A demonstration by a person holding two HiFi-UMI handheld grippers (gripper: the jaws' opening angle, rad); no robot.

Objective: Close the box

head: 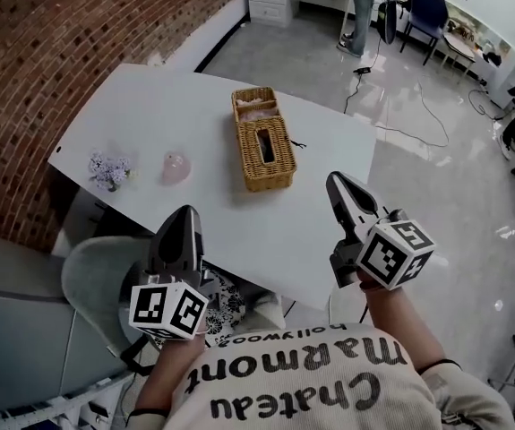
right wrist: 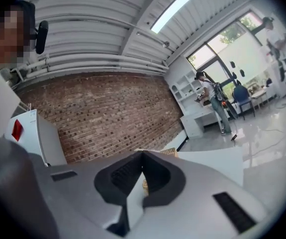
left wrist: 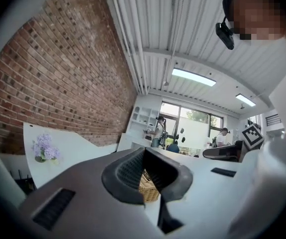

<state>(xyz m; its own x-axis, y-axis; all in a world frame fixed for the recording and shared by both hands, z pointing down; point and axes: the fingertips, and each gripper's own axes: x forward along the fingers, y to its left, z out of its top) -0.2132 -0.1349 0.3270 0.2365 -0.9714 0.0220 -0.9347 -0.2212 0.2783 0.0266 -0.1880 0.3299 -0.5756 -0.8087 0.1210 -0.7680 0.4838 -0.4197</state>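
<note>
A long wicker box point(head: 264, 141) lies in the middle of the white table point(head: 194, 115). Its top has a dark slot, and the far end point(head: 255, 107) shows something pale inside. My left gripper point(head: 186, 215) hovers over the table's near edge, shut with nothing in it. My right gripper point(head: 337, 182) is raised at the near right corner, also shut and empty. Both are well short of the box. In the left gripper view the box point(left wrist: 150, 189) peeks through the hollow behind the closed tips point(left wrist: 145, 151). The right gripper view shows its rim point(right wrist: 168, 152) beyond the closed tips point(right wrist: 143, 156).
A bunch of purple flowers point(head: 109, 168) and a pink round object point(head: 175, 166) sit on the table's left part. A grey chair point(head: 96, 280) stands under the near left edge. A brick wall point(head: 78, 43) runs along the left. A person point(head: 362, 7) stands far off.
</note>
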